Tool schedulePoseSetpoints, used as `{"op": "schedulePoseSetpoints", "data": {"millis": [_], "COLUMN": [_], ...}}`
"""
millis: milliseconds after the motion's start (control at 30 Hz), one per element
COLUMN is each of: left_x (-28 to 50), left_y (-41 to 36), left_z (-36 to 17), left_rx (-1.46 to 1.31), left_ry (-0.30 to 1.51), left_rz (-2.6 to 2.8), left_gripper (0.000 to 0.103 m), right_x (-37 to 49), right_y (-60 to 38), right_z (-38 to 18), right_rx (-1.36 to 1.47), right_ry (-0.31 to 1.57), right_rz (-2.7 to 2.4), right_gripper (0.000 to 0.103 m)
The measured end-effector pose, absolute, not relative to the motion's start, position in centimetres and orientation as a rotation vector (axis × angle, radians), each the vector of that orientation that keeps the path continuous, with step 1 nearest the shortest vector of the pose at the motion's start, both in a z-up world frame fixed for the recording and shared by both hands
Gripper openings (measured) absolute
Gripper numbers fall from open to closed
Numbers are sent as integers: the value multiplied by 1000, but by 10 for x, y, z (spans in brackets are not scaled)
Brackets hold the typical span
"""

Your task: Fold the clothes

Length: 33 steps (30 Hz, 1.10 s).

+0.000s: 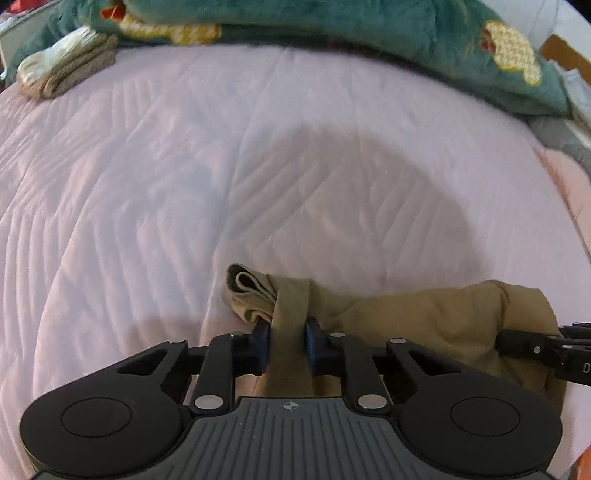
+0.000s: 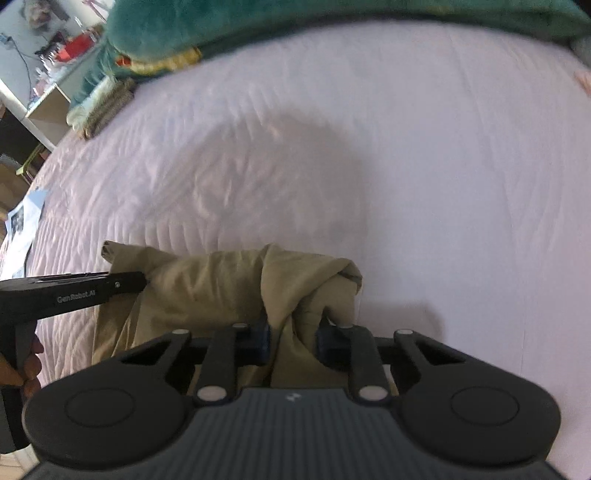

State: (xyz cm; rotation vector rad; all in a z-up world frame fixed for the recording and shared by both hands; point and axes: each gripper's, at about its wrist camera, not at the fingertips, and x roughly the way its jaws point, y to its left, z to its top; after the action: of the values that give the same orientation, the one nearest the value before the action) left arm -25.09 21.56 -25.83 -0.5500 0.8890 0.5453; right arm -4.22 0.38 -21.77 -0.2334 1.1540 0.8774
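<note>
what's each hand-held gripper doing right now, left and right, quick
Left hand-held gripper: closed on a bunched part of the tan garment.
Right hand-held gripper: closed on another gathered part of the same tan garment.

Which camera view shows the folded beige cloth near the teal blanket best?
The left wrist view: the folded beige cloth is sharp there, beside the teal blanket. The right wrist view shows it blurred.

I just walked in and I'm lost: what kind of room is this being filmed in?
Most likely a bedroom. The work surface is a bed under a pale pink quilted bedspread, a plush teal blanket is heaped along its far edge, and a cluttered desk stands beside it.
</note>
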Motion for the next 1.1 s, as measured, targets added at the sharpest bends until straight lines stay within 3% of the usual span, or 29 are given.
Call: {"op": "schedulePoseSetpoints", "data": {"millis": [133, 267, 333, 433, 533, 633, 733, 800, 867, 933, 1100], "left_x": [-228, -182, -168, -169, -174, -171, -161, -159, -156, -154, -147], "left_y": [242, 286, 305, 314, 306, 296, 296, 298, 297, 298, 304], "left_z": [-243, -268, -281, -268, -247, -246, -265, -275, -277, -276, -273], "left_rx": [-542, -578, -659, -720, -665, -580, -572, -596, -603, -589, -544], "left_ry": [805, 893, 947, 937, 929, 974, 1041, 1052, 1033, 1031, 1040], "left_rz": [546, 535, 537, 527, 488, 460, 450, 460, 466, 458, 430], "left_gripper": [20, 28, 34, 34, 46, 50, 50, 50, 49, 43, 37], "right_x": [-19, 24, 45, 69, 63, 56, 58, 62, 65, 66, 69], "right_y": [21, 55, 72, 85, 72, 69, 79, 90, 98, 98, 95], "right_z": [-195, -203, -216, -226, -201, -189, -200, -213, -221, -218, -214], "right_rx": [-230, -232, -262, -280, -275, -314, -346, -359, -346, -332, -316], "right_ry": [1019, 1005, 1062, 1162, 1110, 1079, 1100, 1139, 1163, 1144, 1140], "right_rz": [886, 870, 846, 816, 839, 855, 869, 878, 884, 867, 888], "right_gripper": [22, 26, 32, 37, 46, 58, 59, 55, 41, 15, 11]}}
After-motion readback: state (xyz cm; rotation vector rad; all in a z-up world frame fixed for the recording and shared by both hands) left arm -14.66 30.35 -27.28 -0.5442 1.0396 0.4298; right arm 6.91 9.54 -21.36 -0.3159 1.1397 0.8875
